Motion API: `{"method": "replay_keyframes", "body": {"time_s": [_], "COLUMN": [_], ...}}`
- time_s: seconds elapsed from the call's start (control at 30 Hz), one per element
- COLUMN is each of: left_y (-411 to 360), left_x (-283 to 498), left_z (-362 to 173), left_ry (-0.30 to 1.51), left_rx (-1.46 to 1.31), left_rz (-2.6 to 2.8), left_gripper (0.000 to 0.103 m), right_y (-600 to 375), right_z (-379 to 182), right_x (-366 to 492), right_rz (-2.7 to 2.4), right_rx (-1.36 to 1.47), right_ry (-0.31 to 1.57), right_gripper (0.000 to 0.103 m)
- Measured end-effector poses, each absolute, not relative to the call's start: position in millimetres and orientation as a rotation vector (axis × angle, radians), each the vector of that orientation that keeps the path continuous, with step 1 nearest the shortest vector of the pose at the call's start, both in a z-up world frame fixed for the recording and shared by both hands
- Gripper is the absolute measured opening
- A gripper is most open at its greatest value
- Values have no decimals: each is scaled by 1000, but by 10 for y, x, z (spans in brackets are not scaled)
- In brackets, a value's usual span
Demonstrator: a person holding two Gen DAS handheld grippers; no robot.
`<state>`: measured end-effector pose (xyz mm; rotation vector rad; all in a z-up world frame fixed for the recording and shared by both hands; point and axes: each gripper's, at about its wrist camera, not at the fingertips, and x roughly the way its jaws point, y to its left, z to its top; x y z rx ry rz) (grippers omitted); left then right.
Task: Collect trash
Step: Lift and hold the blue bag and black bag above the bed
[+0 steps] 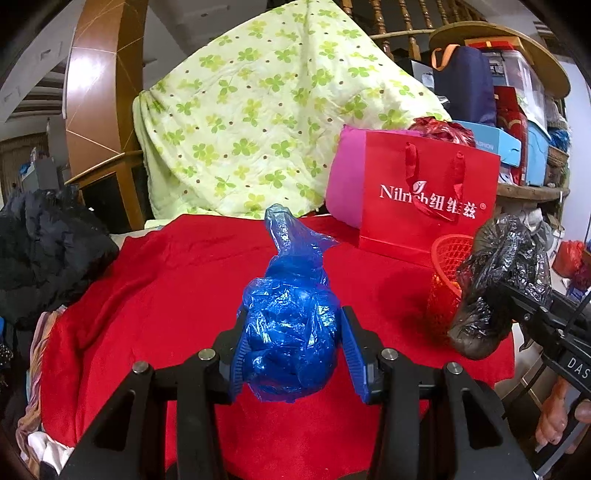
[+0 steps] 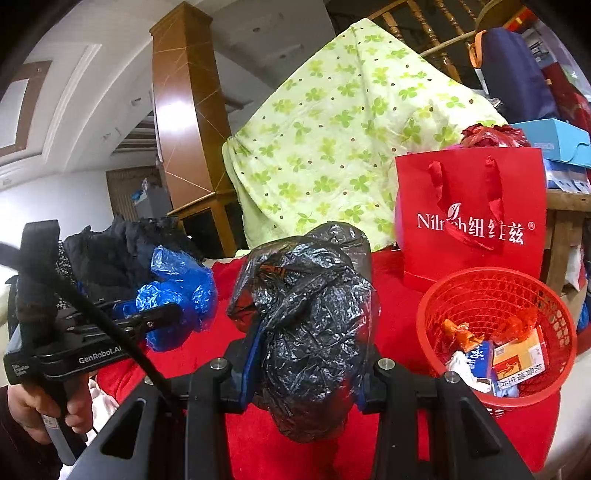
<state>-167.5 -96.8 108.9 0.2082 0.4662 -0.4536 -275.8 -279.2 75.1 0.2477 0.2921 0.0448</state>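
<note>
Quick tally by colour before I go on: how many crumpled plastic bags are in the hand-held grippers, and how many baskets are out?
Blue plastic bag, clamped in the left hand-held gripper: 1
Black plastic bag, clamped in the right hand-held gripper: 1
Red basket, already holding some wrappers and small boxes: 1
Total: 3

Probably a cluttered home: clover-print quilt point(image 1: 258, 110) draped over wooden banisters point(image 1: 391, 22), piled boxes point(image 1: 517, 110).
</note>
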Motion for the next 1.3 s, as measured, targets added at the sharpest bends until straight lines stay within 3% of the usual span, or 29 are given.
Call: {"method": "replay_keyframes", "body": {"time_s": [0.3,0.73,1.3], "left_y": [-1031,-1262,-1028], "left_x": [-1794,-1821,-1668], "left_z": [1209,1110,1008], "left_ry": [417,438,494], "left_rx": [226,281,214], "left_rz": [-463,-485,-449], "left_gripper": [48,48,48], "right_y": [-2885,-3158,-2786], "right_z": [890,686,736], "right_x": [-2925,-2887,-2790], "right_rz": [12,-4,51], "right_rx": [251,333,238], "right_ry": [222,266,293], "right_gripper": [41,43,43]}}
